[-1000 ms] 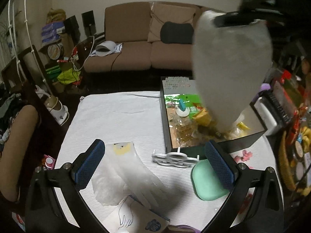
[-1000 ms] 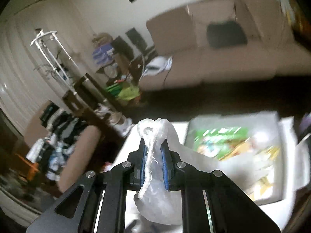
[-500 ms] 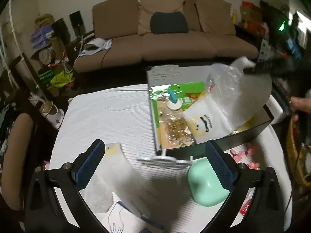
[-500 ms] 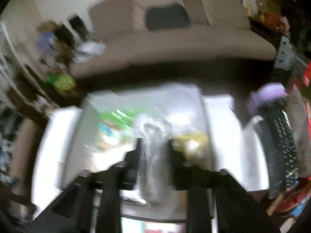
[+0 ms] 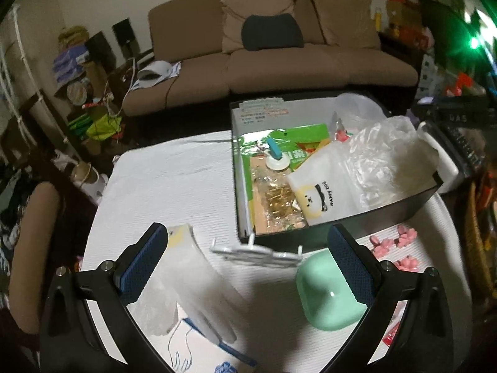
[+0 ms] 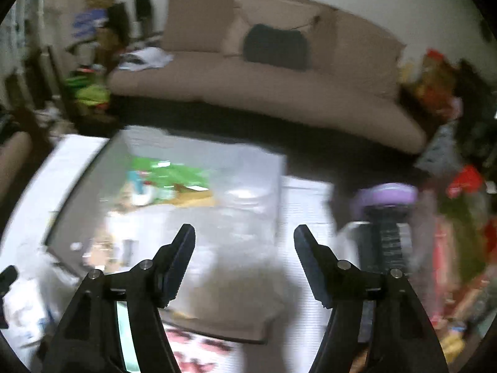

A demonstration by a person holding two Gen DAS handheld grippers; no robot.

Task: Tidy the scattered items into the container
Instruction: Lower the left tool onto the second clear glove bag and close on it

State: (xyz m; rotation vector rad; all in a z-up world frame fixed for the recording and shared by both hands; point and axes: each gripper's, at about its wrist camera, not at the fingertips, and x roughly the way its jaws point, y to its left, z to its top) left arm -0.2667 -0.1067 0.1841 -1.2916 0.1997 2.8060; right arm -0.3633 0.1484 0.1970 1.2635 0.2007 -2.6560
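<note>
A cluttered counter holds a dark box where a clear plastic bag now lies. The right gripper hangs over the box, jaws opening, nothing between them. The left gripper, jaws wide and empty, sits nearer the remaining items: a plastic glove lies lengthwise toward its left jaw (a green case by the right).

Left gripper wide open, right gripper apparently empty, opening

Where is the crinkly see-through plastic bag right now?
In the left wrist view, the clear plastic bag lies inside the dark container, at its right end, next to the white doggy pouch.
</note>
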